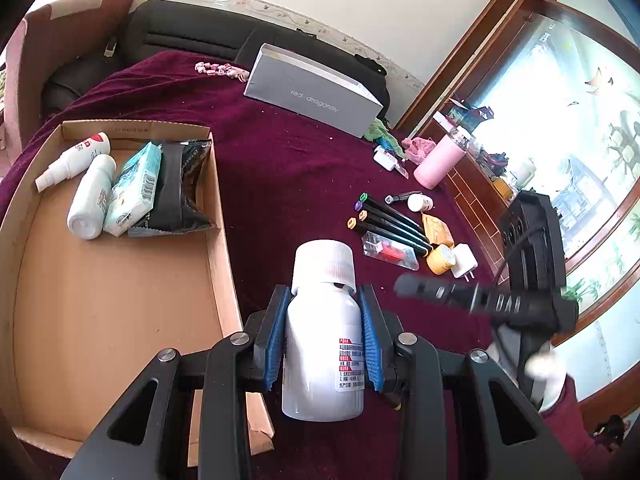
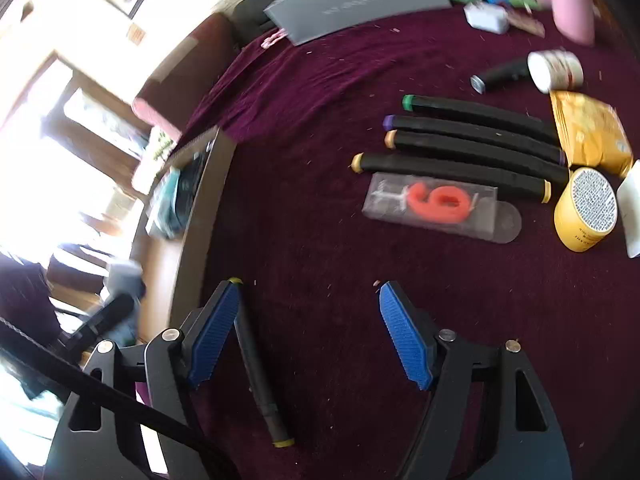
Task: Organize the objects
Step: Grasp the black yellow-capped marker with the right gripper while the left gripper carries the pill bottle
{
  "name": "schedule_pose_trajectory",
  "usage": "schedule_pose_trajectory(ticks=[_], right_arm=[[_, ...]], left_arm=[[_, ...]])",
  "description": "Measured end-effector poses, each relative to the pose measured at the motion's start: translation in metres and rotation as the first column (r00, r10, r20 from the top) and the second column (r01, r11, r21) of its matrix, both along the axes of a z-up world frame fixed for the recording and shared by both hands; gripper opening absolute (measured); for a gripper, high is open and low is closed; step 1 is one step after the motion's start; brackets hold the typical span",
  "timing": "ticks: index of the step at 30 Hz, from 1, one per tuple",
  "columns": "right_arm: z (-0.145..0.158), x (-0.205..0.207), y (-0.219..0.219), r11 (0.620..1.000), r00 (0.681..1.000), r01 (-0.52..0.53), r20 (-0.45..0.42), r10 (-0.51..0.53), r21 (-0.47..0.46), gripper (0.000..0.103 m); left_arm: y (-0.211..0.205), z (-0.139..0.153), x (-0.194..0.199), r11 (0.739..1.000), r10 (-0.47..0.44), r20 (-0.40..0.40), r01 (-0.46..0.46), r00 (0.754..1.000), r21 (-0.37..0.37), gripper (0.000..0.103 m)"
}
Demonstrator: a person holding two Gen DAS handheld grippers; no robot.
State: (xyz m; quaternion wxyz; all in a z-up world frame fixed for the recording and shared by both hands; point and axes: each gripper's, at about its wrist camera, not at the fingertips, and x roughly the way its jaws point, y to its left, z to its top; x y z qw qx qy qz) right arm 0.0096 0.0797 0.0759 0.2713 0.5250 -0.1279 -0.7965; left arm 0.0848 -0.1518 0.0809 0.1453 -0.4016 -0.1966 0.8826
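From the left wrist, a white bottle (image 1: 323, 344) was seen clamped in the left gripper (image 1: 323, 340), just beside the cardboard box (image 1: 120, 320), which held two bottles, tissues (image 1: 132, 192) and a dark pouch; a knocked rim could dislodge it.

From the right wrist, the right gripper (image 2: 310, 336) was seen open, empty, near the markers (image 2: 472, 144).

Left tool (image 1: 325, 300) clamped on white bottle (image 1: 323, 344), above maroon cloth (image 1: 280, 168), just beside cardboard box (image 1: 218, 248) right edge.

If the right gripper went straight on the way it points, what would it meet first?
Probably the bare cloth; the right gripper is open and angled down. Beyond lies the boxed candle, then the markers. Depth is unclear.
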Motion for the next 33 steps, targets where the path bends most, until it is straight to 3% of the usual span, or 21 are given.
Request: schedule_pose_trajectory(ticks=[5, 8, 12, 14, 22, 27, 33], right_arm=[[-0.003, 0.026, -0.039, 0.992, 0.992, -0.089, -0.079, 0.096, 0.088, 0.072], [-0.009, 0.044, -0.068, 0.969, 0.976, -0.14, -0.137, 0.17, 0.202, 0.071], [-0.02, 0.055, -0.096, 0.921, 0.95, -0.119, -0.227, 0.214, 0.371, 0.065], [-0.025, 0.055, -0.101, 0.908, 0.947, -0.11, -0.236, 0.22, 0.404, 0.058], [-0.032, 0.051, -0.102, 0.905, 0.955, -0.079, -0.229, 0.189, 0.419, 0.013], [-0.028, 0.059, -0.092, 0.924, 0.961, -0.054, -0.231, 0.151, 0.378, 0.013], [-0.018, 0.062, -0.07, 0.964, 0.975, -0.027, -0.207, 0.084, 0.266, 0.013]], left_arm=[[-0.002, 0.002, 0.008, 1.0, 0.005, -0.007, -0.005, 1.0, 0.007, 0.029], [-0.004, 0.004, 0.013, 1.0, 0.01, -0.013, -0.01, 1.0, 0.008, 0.029], [-0.007, 0.005, 0.021, 1.0, 0.013, -0.021, -0.012, 1.0, 0.019, 0.029], [-0.008, 0.006, 0.023, 1.0, 0.013, -0.023, -0.013, 1.0, 0.021, 0.029], [-0.008, 0.002, 0.027, 1.0, 0.015, -0.013, -0.014, 1.0, 0.027, 0.029], [-0.008, 0.001, 0.033, 1.0, 0.015, -0.012, -0.015, 1.0, 0.025, 0.029], [-0.006, 0.003, 0.037, 0.999, 0.02, -0.016, -0.02, 1.0, 0.026, 0.029]])
